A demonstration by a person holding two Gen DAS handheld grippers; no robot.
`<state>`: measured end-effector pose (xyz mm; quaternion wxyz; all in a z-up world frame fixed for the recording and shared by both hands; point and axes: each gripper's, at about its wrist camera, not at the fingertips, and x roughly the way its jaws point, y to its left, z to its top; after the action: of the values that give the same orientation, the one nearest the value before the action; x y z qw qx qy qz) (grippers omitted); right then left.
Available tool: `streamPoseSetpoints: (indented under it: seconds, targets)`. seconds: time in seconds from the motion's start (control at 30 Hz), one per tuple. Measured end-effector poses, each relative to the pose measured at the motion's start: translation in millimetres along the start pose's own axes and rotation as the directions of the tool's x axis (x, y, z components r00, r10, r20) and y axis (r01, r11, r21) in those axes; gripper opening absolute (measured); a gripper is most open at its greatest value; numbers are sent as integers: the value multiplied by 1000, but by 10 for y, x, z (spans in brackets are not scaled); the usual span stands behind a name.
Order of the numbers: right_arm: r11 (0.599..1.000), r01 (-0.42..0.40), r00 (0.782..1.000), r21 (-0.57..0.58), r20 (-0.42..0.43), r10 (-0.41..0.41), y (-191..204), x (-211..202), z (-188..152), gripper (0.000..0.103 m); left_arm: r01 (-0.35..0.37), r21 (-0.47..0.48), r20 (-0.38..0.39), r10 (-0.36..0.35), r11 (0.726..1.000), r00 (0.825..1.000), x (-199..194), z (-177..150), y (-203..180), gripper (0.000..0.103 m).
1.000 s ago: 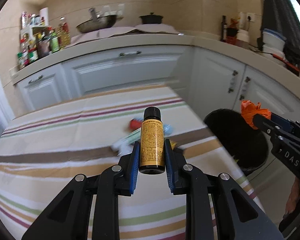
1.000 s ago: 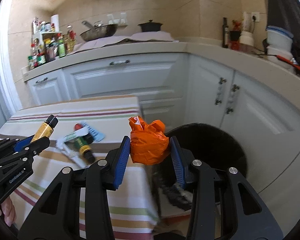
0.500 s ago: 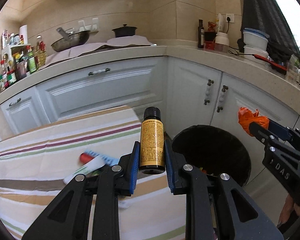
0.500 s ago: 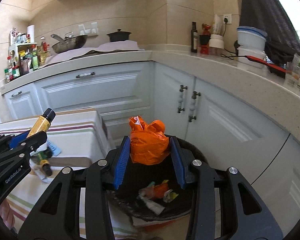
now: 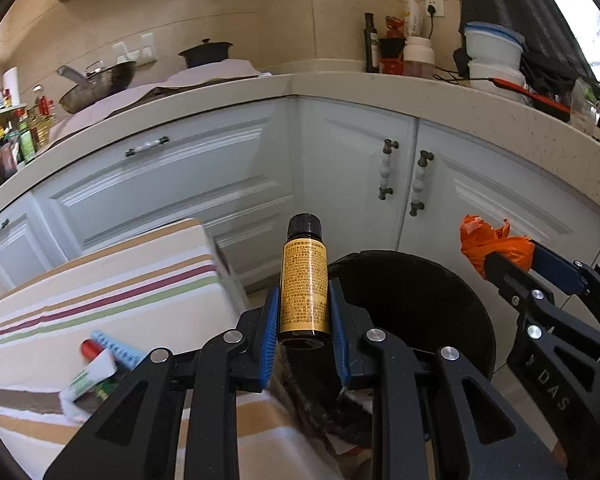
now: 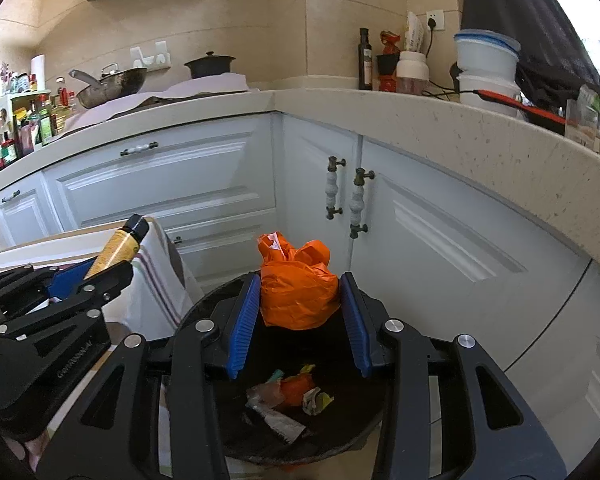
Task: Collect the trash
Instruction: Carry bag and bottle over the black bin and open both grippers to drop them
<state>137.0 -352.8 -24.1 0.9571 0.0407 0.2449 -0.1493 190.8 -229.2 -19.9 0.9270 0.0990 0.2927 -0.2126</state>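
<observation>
Left wrist view: the left gripper (image 5: pixel 303 332) clamps its 2 blue pads on a small amber glass bottle with yellow label (image 5: pixel 303 288), long axis upright, black cap up, at the near rim of the round black trash bin (image 5: pixel 452 280).

Right wrist view: the right gripper (image 6: pixel 300 320) pinches a crumpled orange plastic bag (image 6: pixel 298 292), knot up, above the bin's opening (image 6: pixel 340 432).

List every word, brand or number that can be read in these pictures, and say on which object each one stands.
"DAS": on the side of the right gripper, seen from the left wrist camera; anything before these letters is cut off.
Embossed name on the side of the left gripper: too faint to read.
Black print on the yellow label of the small bottle: too small to read.
Labels on the counter bottles and the dark bottle: too small to read.
</observation>
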Motion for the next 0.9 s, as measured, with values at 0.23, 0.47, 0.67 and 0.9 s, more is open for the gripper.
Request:
streamPoseSetpoints:
  seconds: [0.23,0.47,0.67,0.9]
  targets:
    - [999,19,1000,45,-16,-18,-167,245,-18,60,4,22,-8,-4,1000,1000,258,52,-127,58]
    - [998,36,999,51,-30,-35,-198,235,-35,60,-11,20,-20,12,1000,1000,218,40,-61,68]
    - [1000,-3,999,24,-32,4,13,86,-63,60,-54,-5,-19,54,999,998,-79,-100,225,71]
    - [993,-113,993,-30,-40,112,550,-115,-108,60,-164,-63,-42,162,984,986,-488,-386,802,72]
